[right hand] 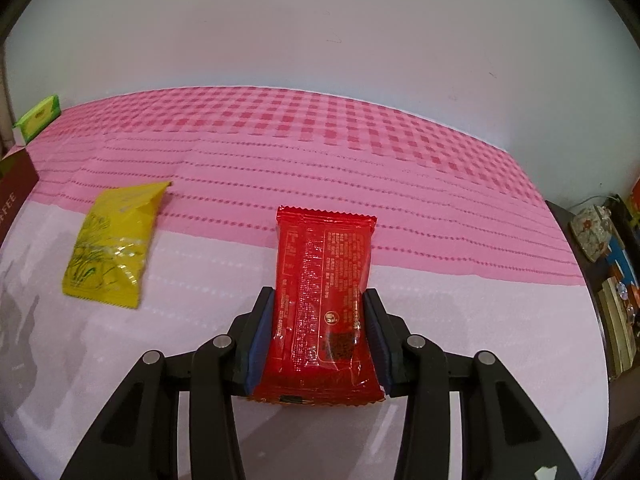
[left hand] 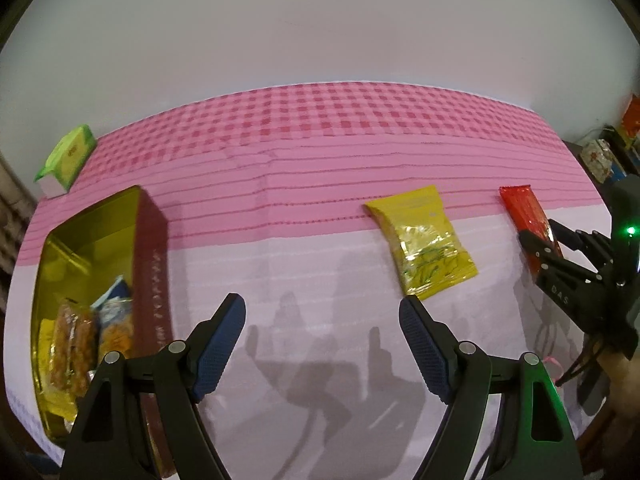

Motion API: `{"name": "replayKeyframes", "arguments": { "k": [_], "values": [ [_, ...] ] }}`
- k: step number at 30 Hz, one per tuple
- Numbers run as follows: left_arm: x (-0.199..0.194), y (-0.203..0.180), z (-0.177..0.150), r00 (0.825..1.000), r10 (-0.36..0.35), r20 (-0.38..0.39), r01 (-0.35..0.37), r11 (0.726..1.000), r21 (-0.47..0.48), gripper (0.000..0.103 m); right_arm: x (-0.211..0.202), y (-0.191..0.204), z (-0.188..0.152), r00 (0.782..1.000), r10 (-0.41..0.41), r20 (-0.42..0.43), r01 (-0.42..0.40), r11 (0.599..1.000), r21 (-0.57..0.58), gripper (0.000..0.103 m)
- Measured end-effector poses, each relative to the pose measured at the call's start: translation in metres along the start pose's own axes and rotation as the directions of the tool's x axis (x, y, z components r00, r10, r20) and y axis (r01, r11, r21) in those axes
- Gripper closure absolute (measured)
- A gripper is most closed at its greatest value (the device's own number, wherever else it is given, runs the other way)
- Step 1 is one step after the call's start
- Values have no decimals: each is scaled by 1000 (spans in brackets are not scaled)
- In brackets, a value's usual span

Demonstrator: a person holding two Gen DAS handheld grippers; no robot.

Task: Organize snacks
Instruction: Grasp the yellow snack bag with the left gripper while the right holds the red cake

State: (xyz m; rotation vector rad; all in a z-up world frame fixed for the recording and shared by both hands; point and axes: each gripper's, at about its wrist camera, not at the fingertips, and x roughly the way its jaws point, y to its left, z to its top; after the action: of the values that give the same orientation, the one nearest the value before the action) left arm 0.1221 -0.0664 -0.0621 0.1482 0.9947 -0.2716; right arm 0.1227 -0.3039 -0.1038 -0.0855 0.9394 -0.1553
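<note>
A red snack packet (right hand: pixel 324 296) lies on the pink tablecloth between the pads of my right gripper (right hand: pixel 319 300), which is shut on its near half. It also shows in the left wrist view (left hand: pixel 528 220), with the right gripper (left hand: pixel 540 240) on it. A yellow snack packet (left hand: pixel 424 244) lies to its left, also seen in the right wrist view (right hand: pixel 112 244). My left gripper (left hand: pixel 322 308) is open and empty above the cloth, right of a dark red box (left hand: pixel 152 272) with a gold inside that holds several snack packets (left hand: pixel 76 340).
A green tissue pack (left hand: pixel 68 156) lies at the table's far left corner, also in the right wrist view (right hand: pixel 38 116). A white wall stands behind the table. A dark shelf with clutter (right hand: pixel 604 248) stands past the right table edge.
</note>
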Motion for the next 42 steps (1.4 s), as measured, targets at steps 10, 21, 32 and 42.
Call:
{"name": "replayKeyframes", "arguments": {
  "k": [10, 21, 32, 42],
  "values": [
    [17, -29, 18, 997, -83, 5, 83, 997, 3, 24, 3, -10, 2, 1000, 9, -5, -9, 1000, 22, 62],
    [56, -60, 38, 994, -106, -37, 105, 994, -24, 24, 5, -14, 1, 1000, 28, -10, -28, 999, 43, 60],
    [85, -74, 43, 995, -56, -77, 55, 998, -21, 24, 5, -14, 1, 999, 31, -10, -31, 999, 45, 59],
    [87, -71, 43, 997, -39, -66, 40, 999, 1, 29, 6, -14, 1, 999, 33, -10, -33, 998, 47, 59]
  ]
}}
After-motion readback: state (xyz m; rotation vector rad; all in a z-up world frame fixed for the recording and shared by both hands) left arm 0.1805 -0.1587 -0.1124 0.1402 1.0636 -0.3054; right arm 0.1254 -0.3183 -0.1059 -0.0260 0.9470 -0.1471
